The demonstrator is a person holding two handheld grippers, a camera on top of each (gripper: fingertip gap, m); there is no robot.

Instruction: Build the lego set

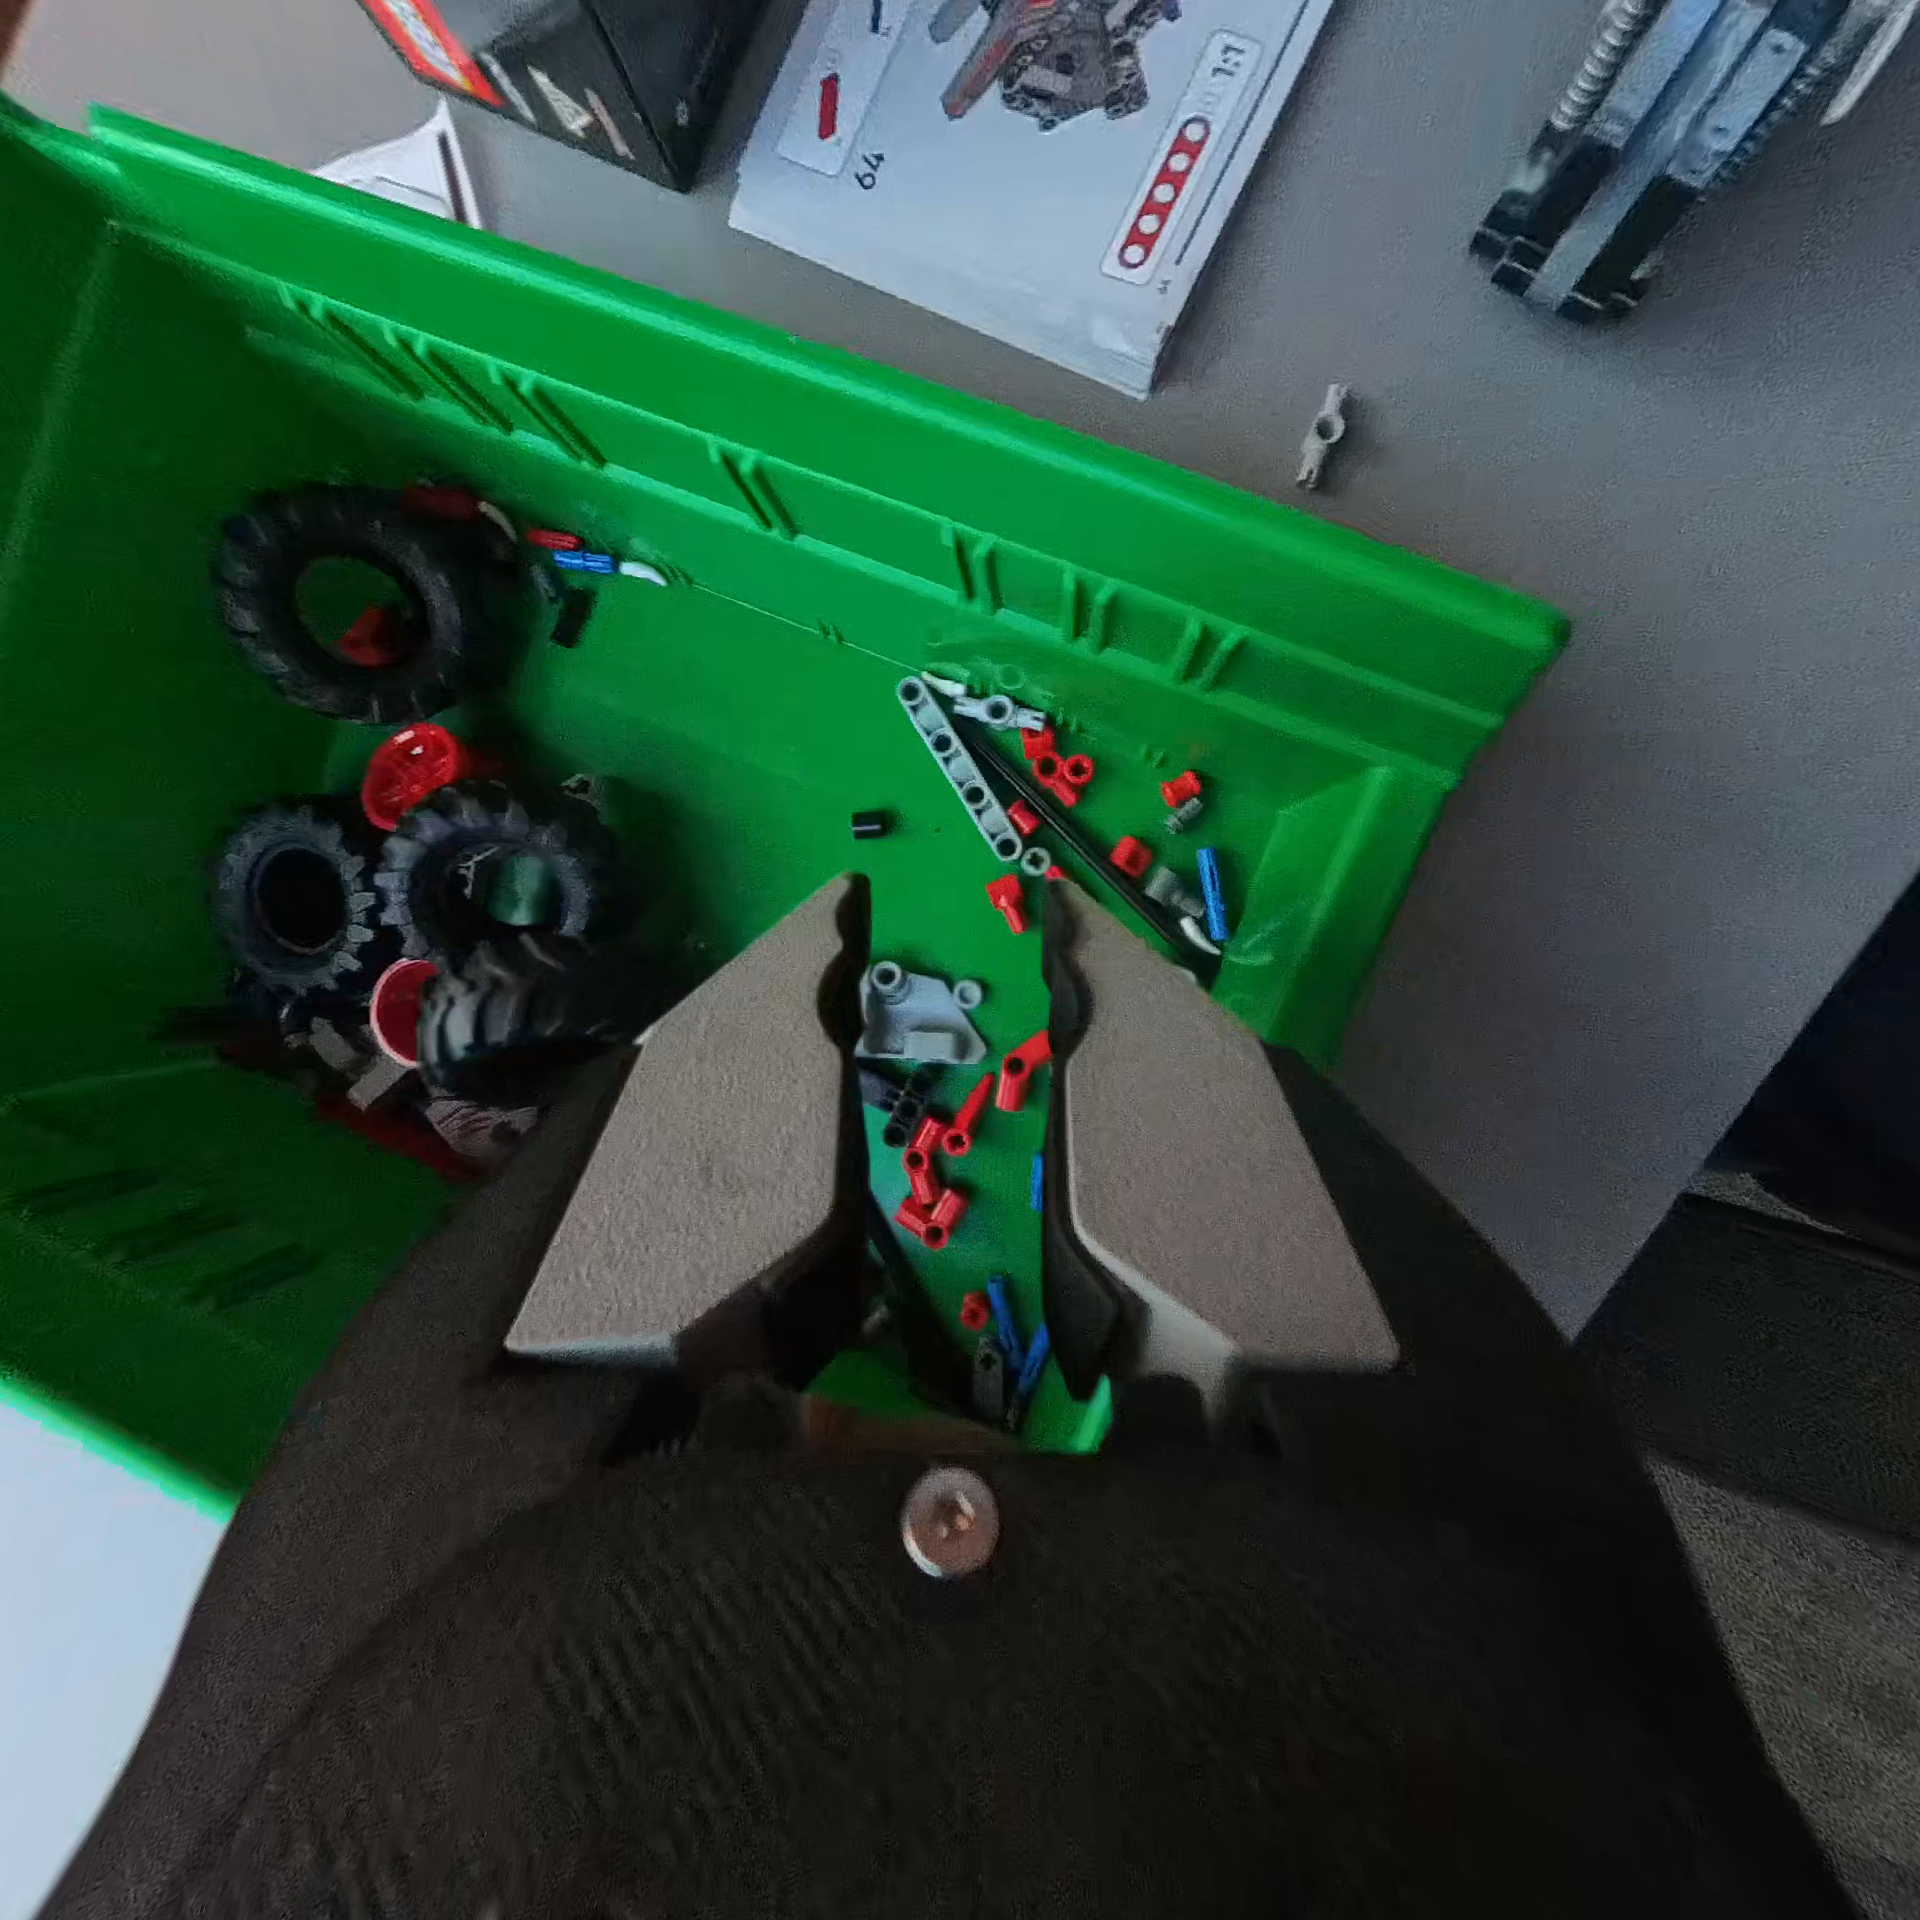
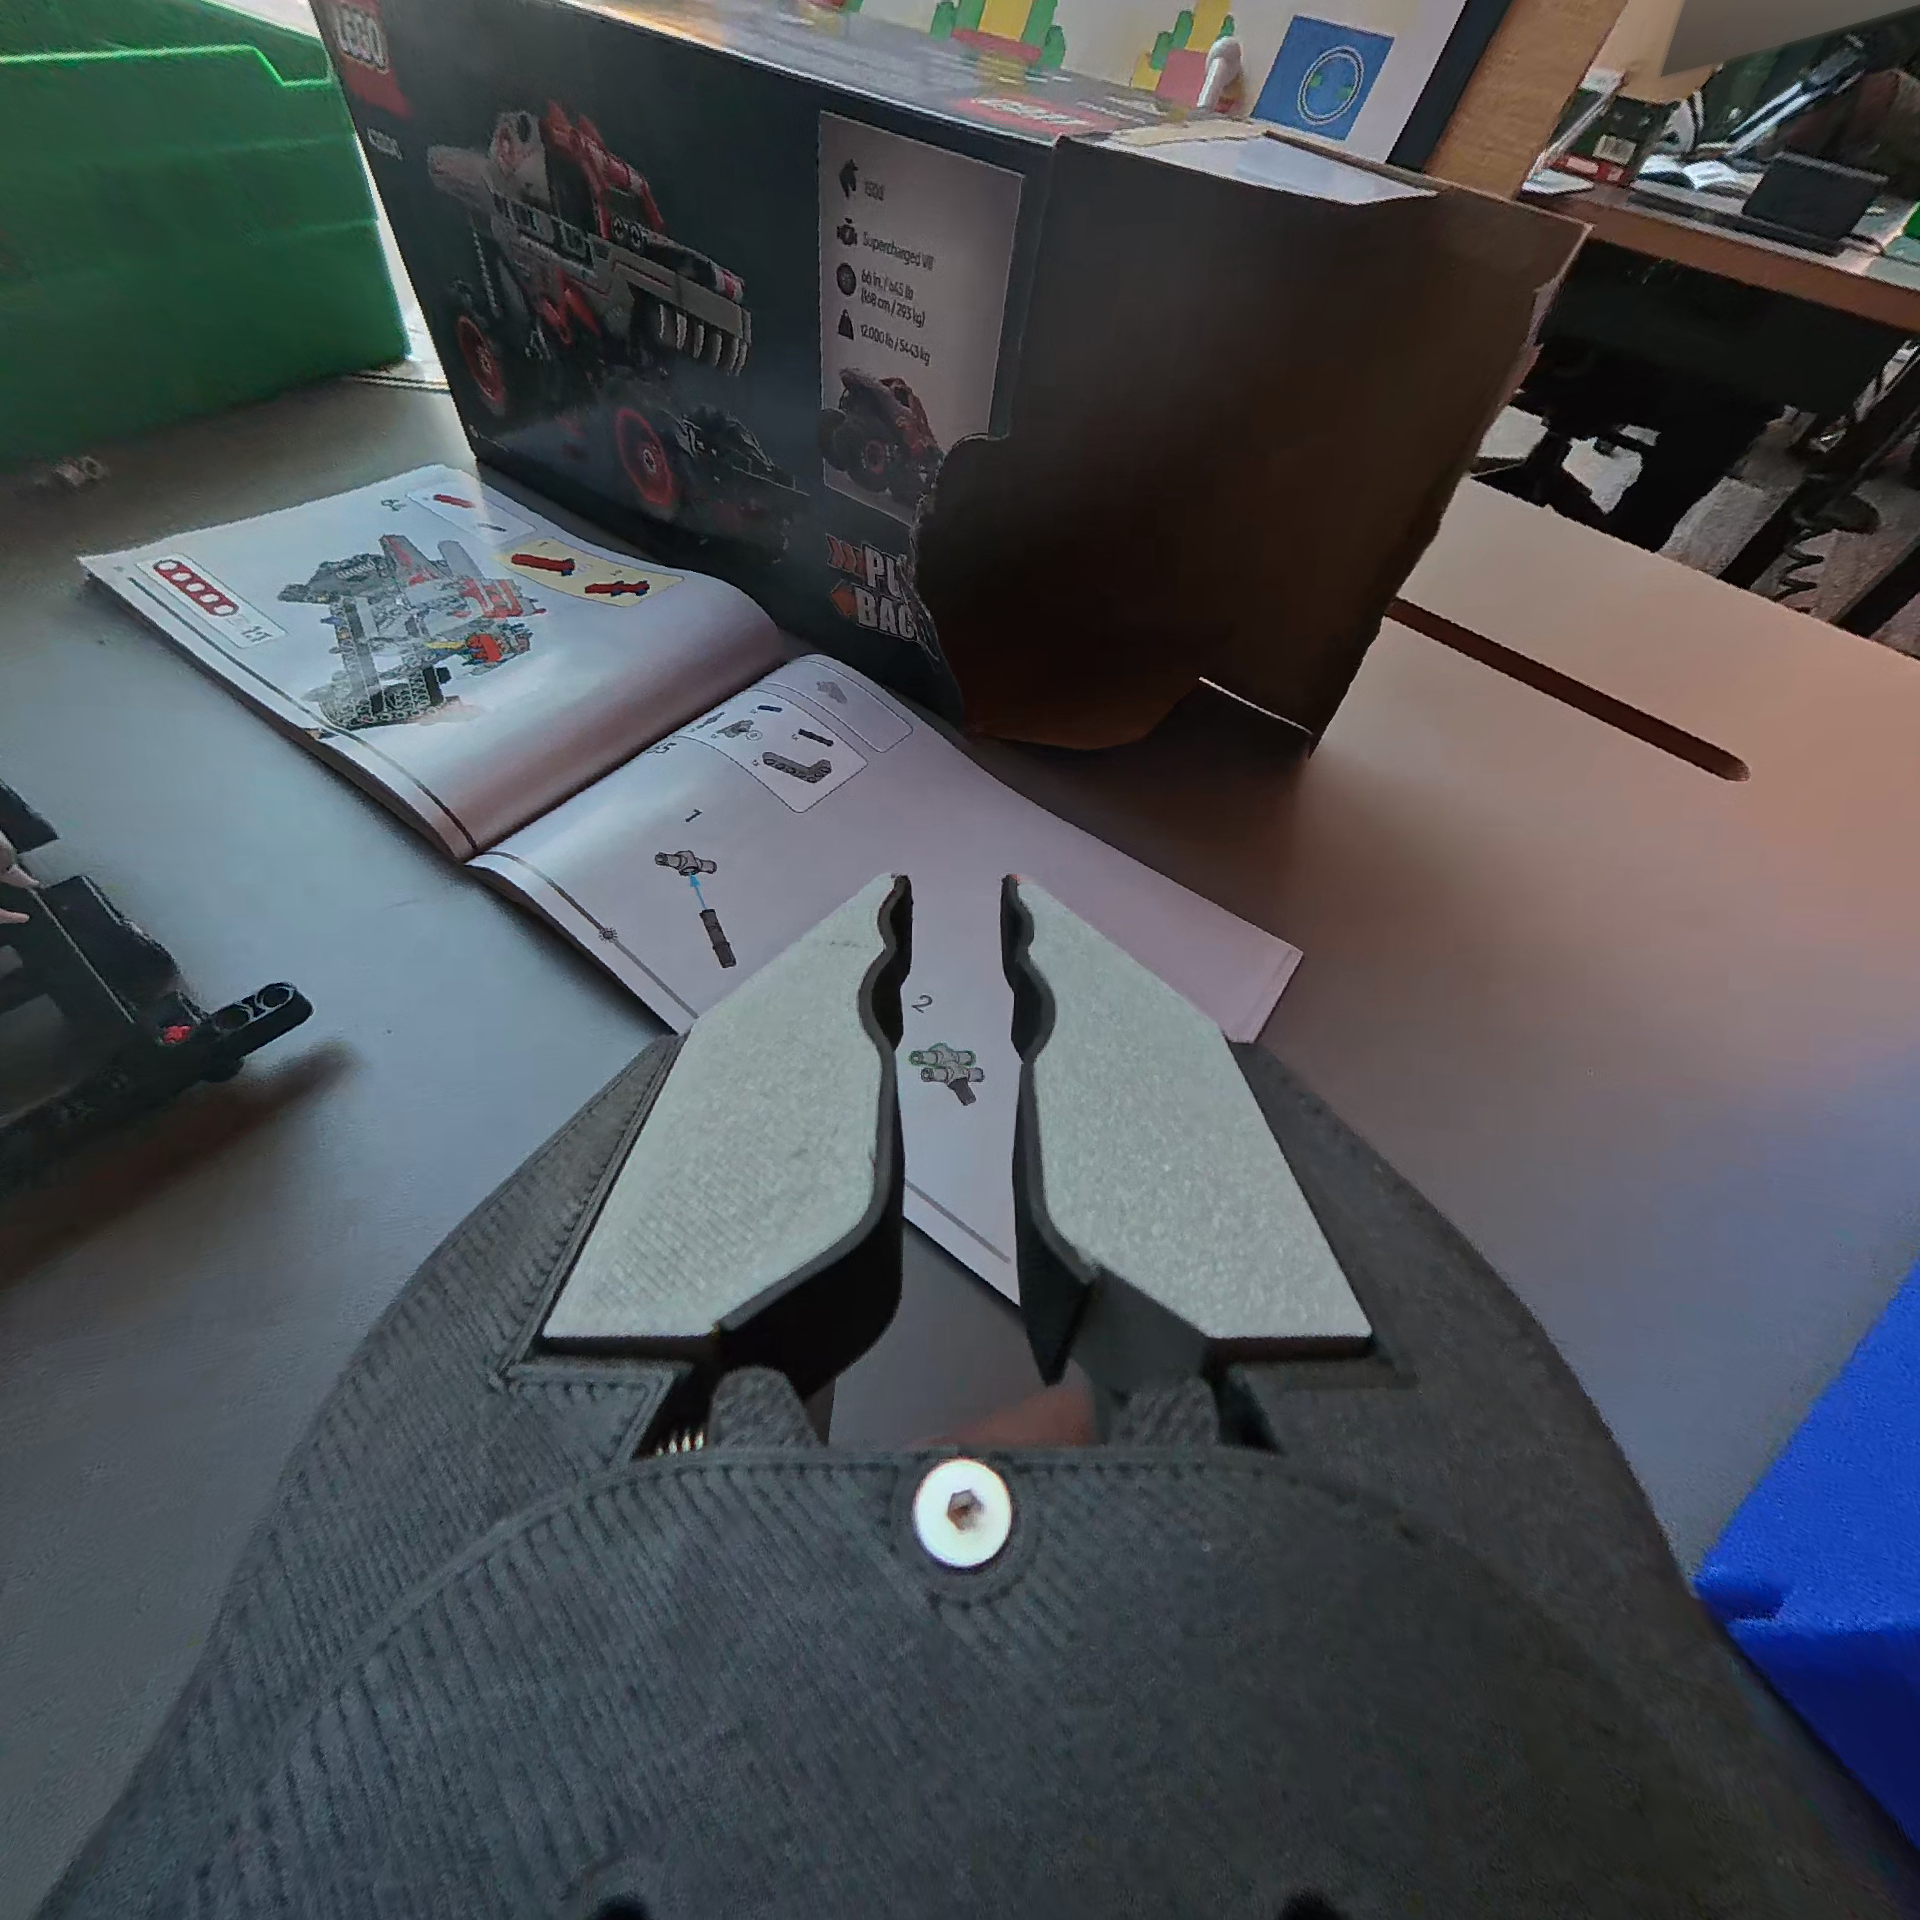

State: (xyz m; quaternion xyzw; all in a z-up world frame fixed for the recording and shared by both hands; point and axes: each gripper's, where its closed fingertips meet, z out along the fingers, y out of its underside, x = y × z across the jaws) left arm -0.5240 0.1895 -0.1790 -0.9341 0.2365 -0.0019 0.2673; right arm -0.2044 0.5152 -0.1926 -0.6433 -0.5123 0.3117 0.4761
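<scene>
My left gripper [image 1: 954, 896] is open and empty, hovering over the green bin [image 1: 727, 447] that holds the loose lego parts. Below its fingers lie a grey angled connector [image 1: 914, 1018] and several small red pins [image 1: 935, 1174]. A grey holed beam [image 1: 961, 769], more red and blue pins, and several black tyres [image 1: 343, 603] with red hubs lie in the bin. My right gripper [image 2: 954, 894] is open and empty, low over the open instruction booklet [image 2: 582, 727]. The partly built black model [image 2: 104, 1018] sits at the left edge of the right wrist view.
The lego box [image 2: 831, 395] stands behind the booklet. A small grey connector [image 1: 1322, 434] lies on the table outside the bin. The booklet [image 1: 1018, 177] and the model [image 1: 1662, 156] also show in the left wrist view. A blue bin [image 2: 1829, 1579] is at the right. About 45 cm separates my left fingertips from my right. My left gripper is the nearer one to the grey angled connector [image 1: 914, 1018]: about 7 cm, against 50 cm.
</scene>
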